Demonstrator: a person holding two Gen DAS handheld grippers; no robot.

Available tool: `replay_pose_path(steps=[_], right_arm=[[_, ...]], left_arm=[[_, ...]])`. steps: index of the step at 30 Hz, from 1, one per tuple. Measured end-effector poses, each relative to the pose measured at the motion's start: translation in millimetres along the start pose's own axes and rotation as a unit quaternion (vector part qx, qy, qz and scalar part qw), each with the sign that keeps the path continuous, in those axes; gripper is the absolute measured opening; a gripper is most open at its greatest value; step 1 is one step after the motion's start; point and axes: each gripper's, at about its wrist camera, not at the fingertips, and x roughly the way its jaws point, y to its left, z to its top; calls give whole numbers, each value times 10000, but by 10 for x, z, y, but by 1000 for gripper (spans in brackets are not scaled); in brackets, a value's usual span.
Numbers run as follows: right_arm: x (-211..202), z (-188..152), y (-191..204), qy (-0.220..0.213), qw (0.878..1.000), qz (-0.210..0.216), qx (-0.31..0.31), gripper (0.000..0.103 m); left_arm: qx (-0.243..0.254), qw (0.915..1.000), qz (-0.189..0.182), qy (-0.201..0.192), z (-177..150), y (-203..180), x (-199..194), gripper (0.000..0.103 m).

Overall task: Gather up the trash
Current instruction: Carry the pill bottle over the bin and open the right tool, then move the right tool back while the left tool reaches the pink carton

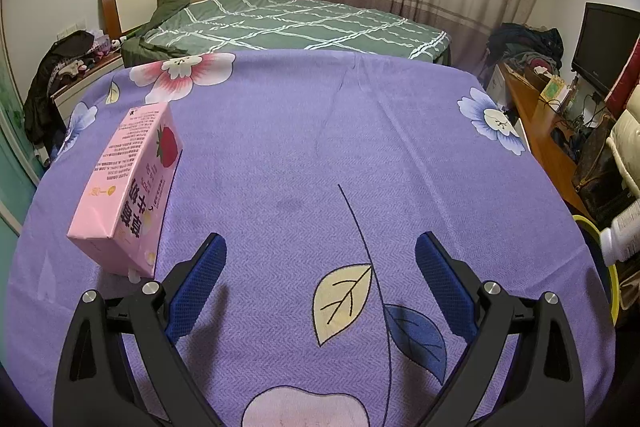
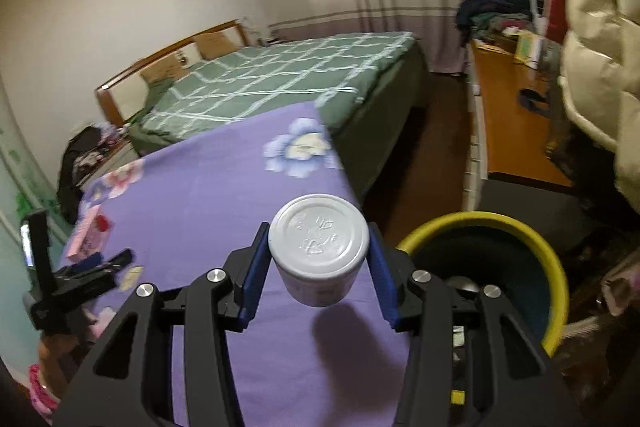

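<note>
My right gripper [image 2: 319,259] is shut on a white plastic bottle [image 2: 319,251], whose cap faces the camera. It hangs above the right edge of the purple flowered tablecloth [image 2: 208,187], beside a yellow-rimmed bin [image 2: 532,239]. In the left wrist view the same bottle [image 1: 622,235] pokes in at the right edge over the bin [image 1: 600,247]. My left gripper [image 1: 320,267] stands open over the cloth [image 1: 320,147], nothing between its blue pads. A pink strawberry carton [image 1: 128,183] stands tilted just left of its left finger; in the right wrist view the carton [image 2: 88,235] appears beyond the left gripper [image 2: 100,263].
A green checked bed [image 1: 280,23] lies behind the table. A wooden desk [image 2: 508,119] with a TV [image 1: 604,47], clutter and a cream padded coat [image 2: 596,47] runs along the right. A nightstand [image 1: 84,79] with dark clothes stands at the left.
</note>
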Motion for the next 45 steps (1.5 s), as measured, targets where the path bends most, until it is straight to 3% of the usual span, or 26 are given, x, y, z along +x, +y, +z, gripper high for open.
replay_pose_path(steps=[8,10,12,17,21,25,30,35,42,45], right_arm=[[35,-101,-663,57,9954,-826,480,47],[68,-109,-748,42,9935,-1027,494,59],[88,-106,-765,-7,9921,-1148,498,59],[224,-31,-464,51,9976,-643,244,59],[518,75,155,216,9994,174,-188,59],[817,138,706,380,9959,603,-559,59],[1007,4,1150,433,9926,684,-909,59],[1137,-108,1236,646,9903,725,-998,59],[1145,-183,1310,752,9874,880,-1082,59],[1136,-200,1317,779,9868,927,-1073,59]], left_arm=[[19,10000,21,9,1,-19,1,94],[16,10000,19,2,1,-18,0,94],[8,10000,20,-2,4,-15,1,94],[7,10000,37,-43,-3,-3,-15,94],[20,9999,101,-123,-13,15,-54,94],[-110,9996,128,-210,0,99,-112,94],[-330,9976,332,-519,44,249,-272,94],[-806,9914,670,-781,135,508,-433,94],[-747,9893,1250,-19,260,808,-199,94],[-674,9881,1381,117,320,881,-144,94]])
